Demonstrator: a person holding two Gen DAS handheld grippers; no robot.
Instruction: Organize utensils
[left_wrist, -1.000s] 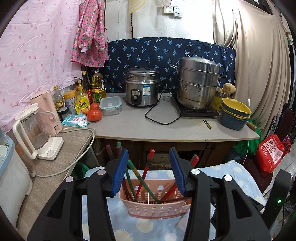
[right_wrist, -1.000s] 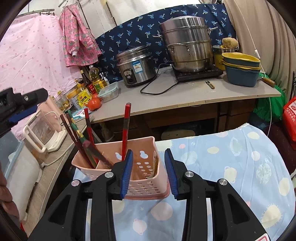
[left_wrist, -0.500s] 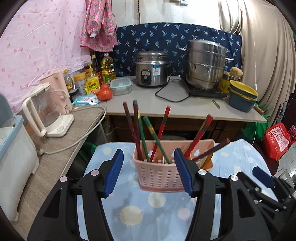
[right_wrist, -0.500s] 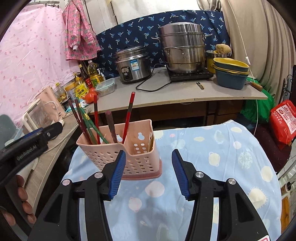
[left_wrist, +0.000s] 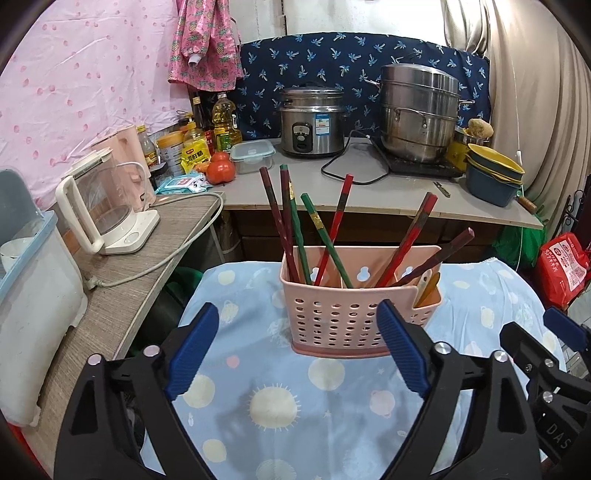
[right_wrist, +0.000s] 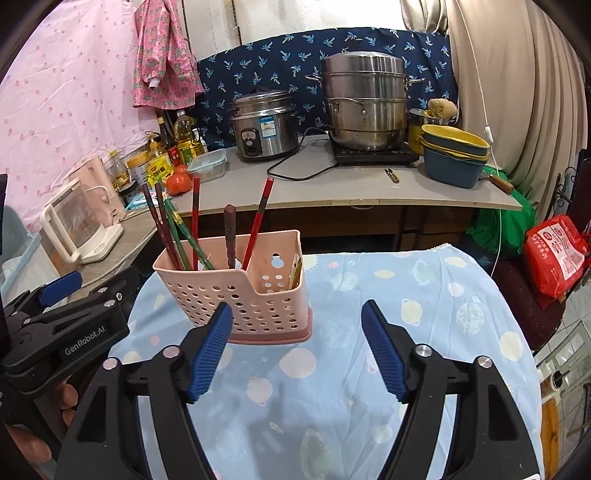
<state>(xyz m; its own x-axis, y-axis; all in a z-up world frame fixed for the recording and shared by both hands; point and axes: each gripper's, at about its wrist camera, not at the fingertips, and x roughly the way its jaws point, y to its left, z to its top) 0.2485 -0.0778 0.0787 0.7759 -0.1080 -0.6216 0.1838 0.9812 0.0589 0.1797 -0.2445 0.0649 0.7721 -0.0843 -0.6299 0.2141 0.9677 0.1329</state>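
Observation:
A pink perforated utensil basket (left_wrist: 343, 314) (right_wrist: 236, 295) stands upright on the blue patterned tablecloth (left_wrist: 280, 387) (right_wrist: 406, 295). Several red, dark red and green chopsticks (left_wrist: 295, 225) (right_wrist: 173, 229) lean in its large compartment. A pale wooden utensil (left_wrist: 428, 284) (right_wrist: 295, 271) sits in its small side compartment. My left gripper (left_wrist: 297, 317) is pulled back just short of the basket, jaws still opening, nothing between them. My right gripper (right_wrist: 297, 314) hangs near the basket's right corner, jaws also opening and empty. The other gripper shows at each view's edge.
Behind the table a counter (left_wrist: 369, 192) carries a rice cooker (left_wrist: 312, 123), a steel steamer pot (left_wrist: 417, 118), stacked bowls (left_wrist: 491, 173) and bottles (left_wrist: 221, 123). A side shelf on the left holds a glass kettle (left_wrist: 107, 203). A red bag (right_wrist: 554, 254) lies at right.
Both grippers have backed away from the basket and opened wide. The basket, earlier close between the jaws, now stands alone on the cloth.

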